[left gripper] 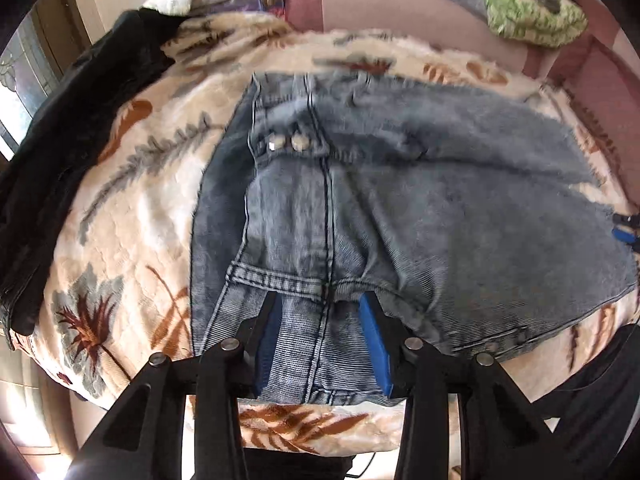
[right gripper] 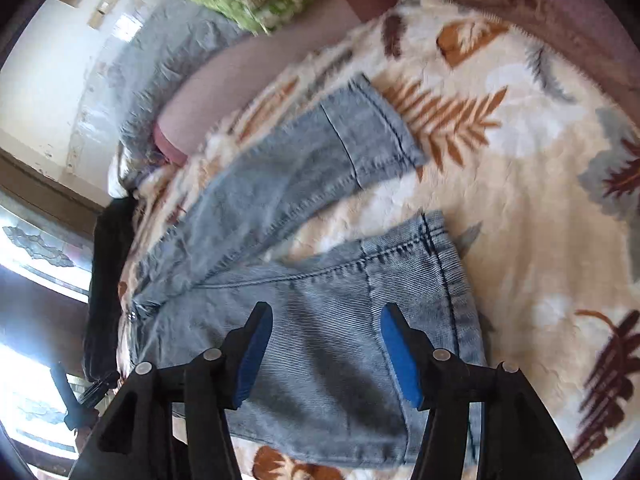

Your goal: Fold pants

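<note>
Lying flat on the leaf-print blanket (left gripper: 132, 208), the light-blue denim pants (left gripper: 400, 208) are your landmark for everything else. In your left wrist view the waistband end, with its two metal buttons (left gripper: 288, 143), faces the camera, and the fabric runs off toward the right edge. Your left gripper (left gripper: 320, 308) hangs over the near edge of the pants, just beside the dark centre seam; its blue pads (left gripper: 374, 336) stand apart with denim showing between them, but they do not visibly press on it — the jaws are spread, not pinching. At the far right of the pants a small blue-and-black part peeks in, too little to tell what it is.

In your right wrist view the two legs fork apart, the farther leg hem (right gripper: 376, 128) angled up and away from the nearer leg hem (right gripper: 440, 264), with blanket showing between them. Your right gripper (right gripper: 326, 320) sits above the nearer leg, short of its hem; its pads (right gripper: 400, 352) are spread wide over the cloth and grip nothing.

Beyond the pants lie a dark garment (left gripper: 68, 152) to the left, off the waistband side, and a green patterned cloth (left gripper: 528, 12) past the blanket's far edge. Motion blur softens both views.
</note>
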A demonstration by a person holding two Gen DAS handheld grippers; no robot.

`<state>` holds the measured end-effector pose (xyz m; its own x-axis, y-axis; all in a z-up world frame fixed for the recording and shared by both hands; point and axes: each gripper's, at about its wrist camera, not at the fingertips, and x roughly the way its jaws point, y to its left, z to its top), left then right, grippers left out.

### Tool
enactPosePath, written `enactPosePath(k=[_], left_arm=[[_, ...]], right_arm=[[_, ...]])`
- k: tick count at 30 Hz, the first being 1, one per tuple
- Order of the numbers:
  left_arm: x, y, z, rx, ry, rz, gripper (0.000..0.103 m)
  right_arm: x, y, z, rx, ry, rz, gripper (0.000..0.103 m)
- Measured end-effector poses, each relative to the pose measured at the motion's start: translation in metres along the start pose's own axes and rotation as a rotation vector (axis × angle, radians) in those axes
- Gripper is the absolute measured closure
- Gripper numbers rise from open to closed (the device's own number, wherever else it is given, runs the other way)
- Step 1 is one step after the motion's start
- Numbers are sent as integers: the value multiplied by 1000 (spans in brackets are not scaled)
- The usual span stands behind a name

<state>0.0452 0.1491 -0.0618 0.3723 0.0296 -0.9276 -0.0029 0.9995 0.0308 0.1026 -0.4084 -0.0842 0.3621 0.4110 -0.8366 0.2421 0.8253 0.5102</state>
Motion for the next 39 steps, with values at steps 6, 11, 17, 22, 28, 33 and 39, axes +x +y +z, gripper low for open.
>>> enactPosePath(k=[6,11,17,22,28,33,39], left_arm=[[0,2,-10,-9,-38,2,60],[-16,22,10,-110,-96,-79,59],[-15,56,85,-264,-177,-132,51],[29,54,126,-257,-88,-139,51],[59,60,129,-303,7,-124,51],[55,68,120,-318,31,-107,51],[52,62,117,-277,30,-99,75]], right_arm=[[-35,-13,14,96,-144,96,45],[-11,-8,-7,-50,-51,20,31],[-41,46,24,-154,-127,-16,31],[-29,63,55,-137,-132,-33,31],[-9,55,64,-99,-104,-33,31],[-5,39,66,-55,-103,-36,31],[-1,38,63,-61,-97,-36,31]])
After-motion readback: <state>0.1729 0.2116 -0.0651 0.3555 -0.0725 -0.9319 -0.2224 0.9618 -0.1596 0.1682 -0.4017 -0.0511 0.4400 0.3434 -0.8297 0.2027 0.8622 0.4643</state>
